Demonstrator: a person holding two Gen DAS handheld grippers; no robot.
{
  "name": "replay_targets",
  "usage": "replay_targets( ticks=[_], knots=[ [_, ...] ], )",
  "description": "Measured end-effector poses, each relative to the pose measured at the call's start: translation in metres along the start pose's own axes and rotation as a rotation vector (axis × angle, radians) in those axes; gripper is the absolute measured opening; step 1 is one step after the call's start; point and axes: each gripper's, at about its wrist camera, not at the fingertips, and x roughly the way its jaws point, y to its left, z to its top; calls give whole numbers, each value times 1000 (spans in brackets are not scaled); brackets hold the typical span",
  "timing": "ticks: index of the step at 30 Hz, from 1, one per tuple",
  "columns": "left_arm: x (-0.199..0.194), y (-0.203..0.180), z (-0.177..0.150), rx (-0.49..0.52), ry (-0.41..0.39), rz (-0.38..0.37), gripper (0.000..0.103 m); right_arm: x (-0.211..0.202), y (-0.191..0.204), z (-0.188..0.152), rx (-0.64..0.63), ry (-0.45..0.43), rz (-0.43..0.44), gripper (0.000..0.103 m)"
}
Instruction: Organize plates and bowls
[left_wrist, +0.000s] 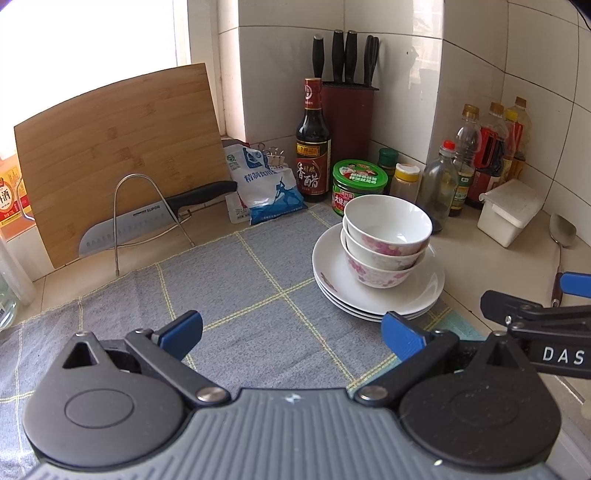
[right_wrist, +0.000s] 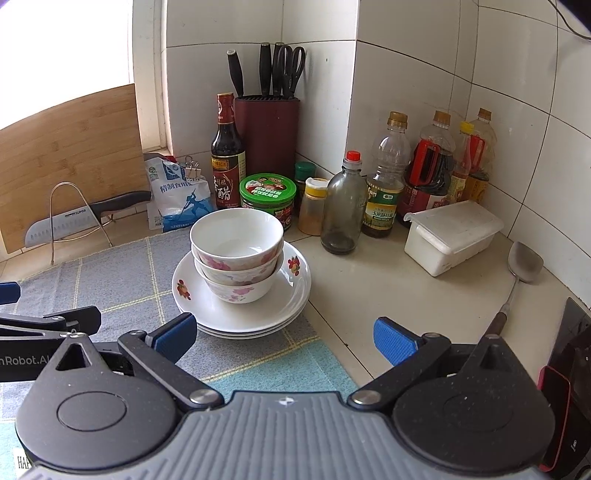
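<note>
Sitting ahead of both spread fingers, bowls stacked on plates

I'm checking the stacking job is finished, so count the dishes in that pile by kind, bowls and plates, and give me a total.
Bowls: 3, nested, floral pattern, standing on the plates.
Plates: 3, white, stacked on the grey cloth.
Total: 6 dishes in one pile.
Neither the left claw nor the right claw holds any dish; both are open.
</note>
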Motion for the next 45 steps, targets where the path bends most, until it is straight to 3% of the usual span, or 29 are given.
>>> replay_targets(
  ticks=[45],
  knots=[
    [-4, 6, 3, -16, -2, 11, 102, -5, 3, 0, 6, 3, 24, 103]
  ],
)
